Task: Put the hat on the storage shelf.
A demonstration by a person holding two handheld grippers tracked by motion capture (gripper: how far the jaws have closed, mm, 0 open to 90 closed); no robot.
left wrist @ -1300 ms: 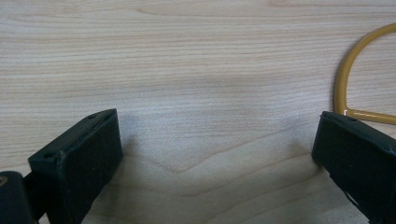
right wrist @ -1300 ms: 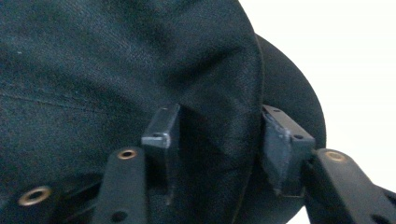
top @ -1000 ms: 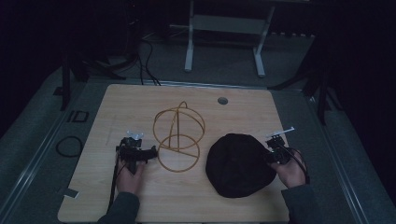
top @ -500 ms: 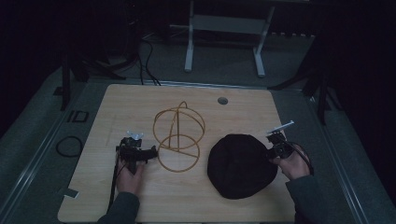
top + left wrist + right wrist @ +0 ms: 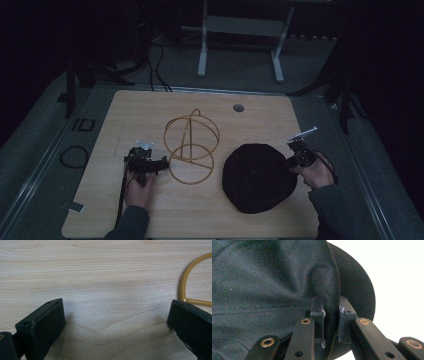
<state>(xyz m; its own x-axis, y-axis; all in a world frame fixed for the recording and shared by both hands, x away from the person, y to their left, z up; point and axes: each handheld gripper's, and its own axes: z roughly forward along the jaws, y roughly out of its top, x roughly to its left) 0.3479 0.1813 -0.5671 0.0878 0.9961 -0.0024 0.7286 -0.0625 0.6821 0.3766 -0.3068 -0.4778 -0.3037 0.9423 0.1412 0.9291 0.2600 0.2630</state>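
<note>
- Right gripper [image 5: 331,322] pinches the black hat's [image 5: 257,177] edge (fabric bunched between its jaws).
- Left gripper [image 5: 115,322] gapes wide over bare bench [image 5: 150,112], beside the wire frame [image 5: 191,147].

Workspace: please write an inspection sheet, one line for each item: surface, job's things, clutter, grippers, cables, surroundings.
Surface: wooden table, pale, with a round grommet hole.
Job's things: black hat lying flat at the right; gold wire stand upright at the centre.
Clutter: nothing seen on the table.
Grippers: left gripper open, beside the stand's base ring, not touching; right gripper shut on the hat's edge.
Cables: one trails from the left gripper toward the near edge; black cables on the floor behind.
Surroundings: dark room, grey floor, white frame legs behind the table.
</note>
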